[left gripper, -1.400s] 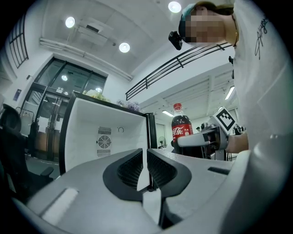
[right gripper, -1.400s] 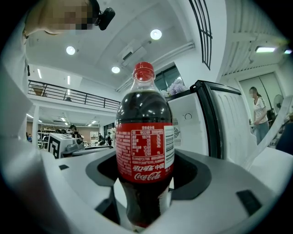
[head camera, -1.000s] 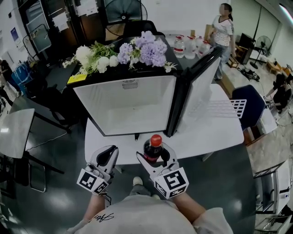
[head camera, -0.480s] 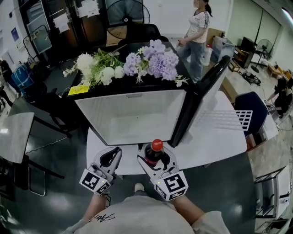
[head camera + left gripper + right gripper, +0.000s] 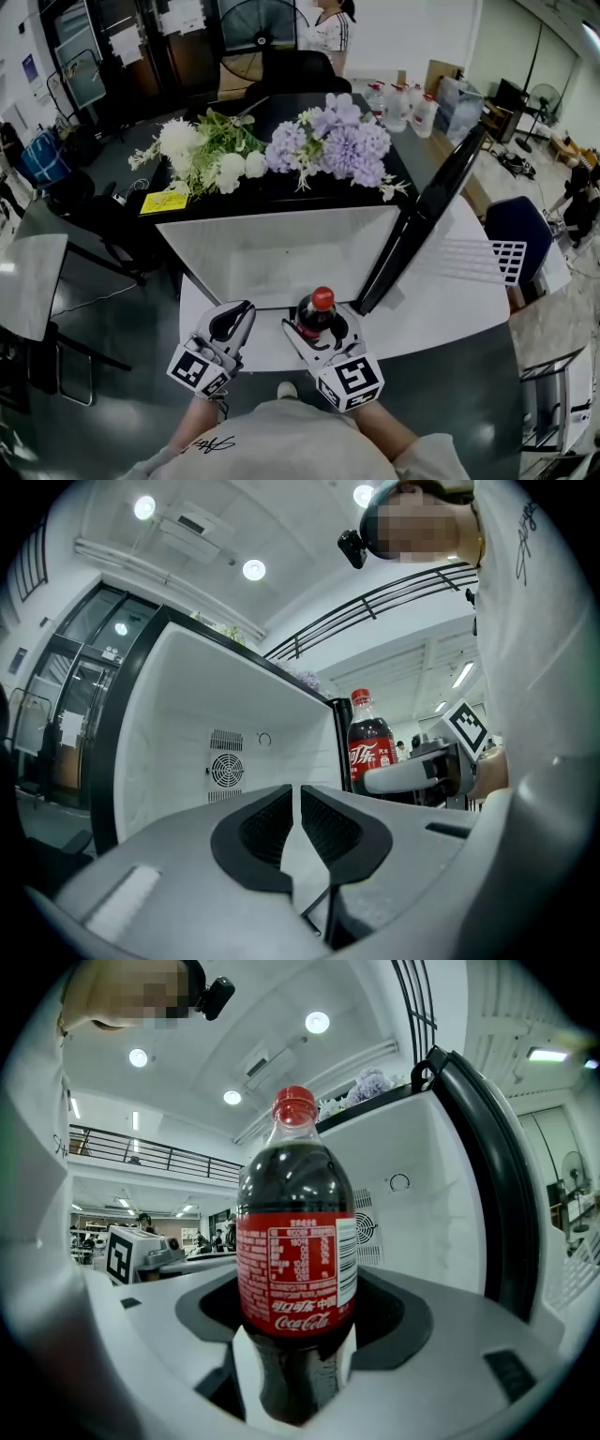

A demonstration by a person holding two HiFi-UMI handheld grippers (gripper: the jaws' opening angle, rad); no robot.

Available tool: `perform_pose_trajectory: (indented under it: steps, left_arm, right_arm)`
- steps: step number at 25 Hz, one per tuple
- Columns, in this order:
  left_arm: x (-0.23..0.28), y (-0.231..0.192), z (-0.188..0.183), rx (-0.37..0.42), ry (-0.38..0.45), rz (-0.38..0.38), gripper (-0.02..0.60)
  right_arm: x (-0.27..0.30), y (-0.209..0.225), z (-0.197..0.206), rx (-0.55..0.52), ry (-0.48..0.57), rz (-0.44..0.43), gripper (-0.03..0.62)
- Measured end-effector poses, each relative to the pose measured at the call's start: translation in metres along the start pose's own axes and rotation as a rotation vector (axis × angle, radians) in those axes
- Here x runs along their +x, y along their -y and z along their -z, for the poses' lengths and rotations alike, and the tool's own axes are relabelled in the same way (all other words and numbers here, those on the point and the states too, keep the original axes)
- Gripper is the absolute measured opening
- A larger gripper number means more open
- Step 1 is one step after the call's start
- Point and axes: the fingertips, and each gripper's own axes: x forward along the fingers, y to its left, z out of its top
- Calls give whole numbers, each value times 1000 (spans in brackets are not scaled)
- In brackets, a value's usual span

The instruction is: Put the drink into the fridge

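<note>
Nearest the camera, the left gripper (image 5: 297, 803) hangs at the near edge of the white desk (image 5: 441, 309). Its fingers are drawn together with only a sliver between them, and they hold nothing. Just beside it, the right gripper (image 5: 295, 1335) has its fingers spread round the lower body of a cola bottle (image 5: 295, 1241) and clamped on it from both sides. The bottle stands upright, with its red cap up and its red label above the fingers. It is over the desk's near edge, in front of the fridge (image 5: 281, 253) and not yet inside it.

The fridge sits on the desk with its opening towards the grippers. Its inside is white, with a round fan grille (image 5: 225, 771) on the back wall. Its dark door (image 5: 422, 225) is swung out to the right. White and purple flowers (image 5: 281, 145) lie across the black top, with a yellow card (image 5: 164, 201) at their left end.

Farther back are water jugs (image 5: 403, 103), a standing fan (image 5: 255, 21) and a person (image 5: 328, 28) in a white top.
</note>
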Motion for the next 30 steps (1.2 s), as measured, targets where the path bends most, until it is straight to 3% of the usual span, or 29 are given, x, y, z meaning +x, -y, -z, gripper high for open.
perform_pose_trajectory:
  steps: [17, 30]
  left_arm:
    - [20, -37, 12, -15, 3, 56, 31]
    - [33, -48, 9, -15, 0, -9, 30]
  right_arm:
    - [38, 17, 2, 0, 22, 73, 307]
    - [57, 44, 11, -16, -5, 28, 307]
